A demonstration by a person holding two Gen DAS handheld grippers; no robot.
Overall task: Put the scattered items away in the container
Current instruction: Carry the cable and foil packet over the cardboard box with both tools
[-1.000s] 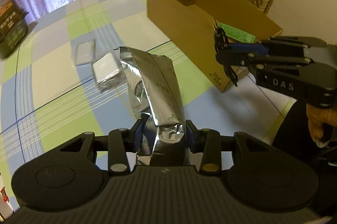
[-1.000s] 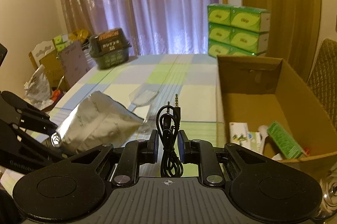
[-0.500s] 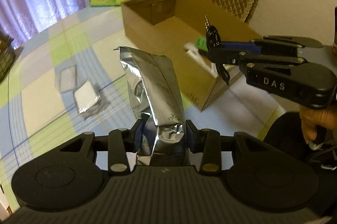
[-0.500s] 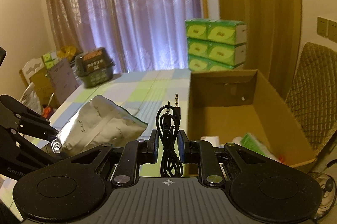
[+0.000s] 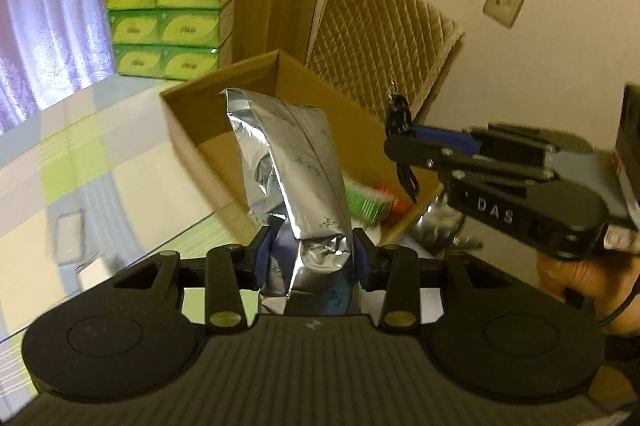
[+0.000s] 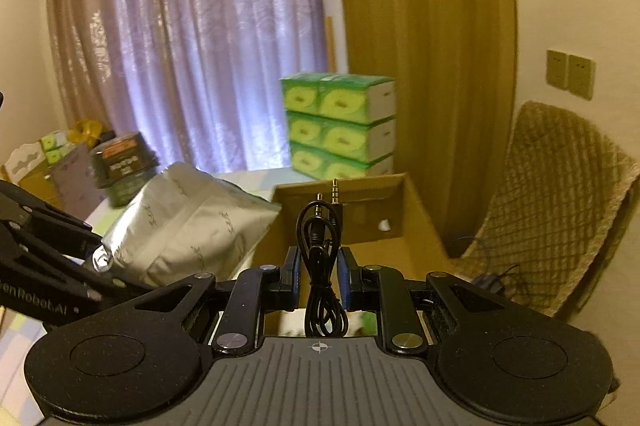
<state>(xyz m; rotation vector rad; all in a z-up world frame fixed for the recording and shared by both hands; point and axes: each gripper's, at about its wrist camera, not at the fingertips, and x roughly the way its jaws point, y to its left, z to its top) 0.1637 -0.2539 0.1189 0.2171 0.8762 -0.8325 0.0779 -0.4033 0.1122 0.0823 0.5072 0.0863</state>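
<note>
Left gripper (image 5: 312, 258) pinches a silver foil bag (image 5: 296, 169); right gripper (image 6: 319, 280) clamps a coiled black audio cable (image 6: 320, 250) above the cardboard box (image 6: 416, 222).

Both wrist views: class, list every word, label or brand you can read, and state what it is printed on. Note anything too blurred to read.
"DAS": on the side of the right gripper, in the left wrist view.
"enRobot.AI", its start cut off by the frame edge: on the left gripper, in the right wrist view.
Too blurred or small to read: the dark basket's label, the green tissue boxes, the silver foil bag's faint marks.
</note>
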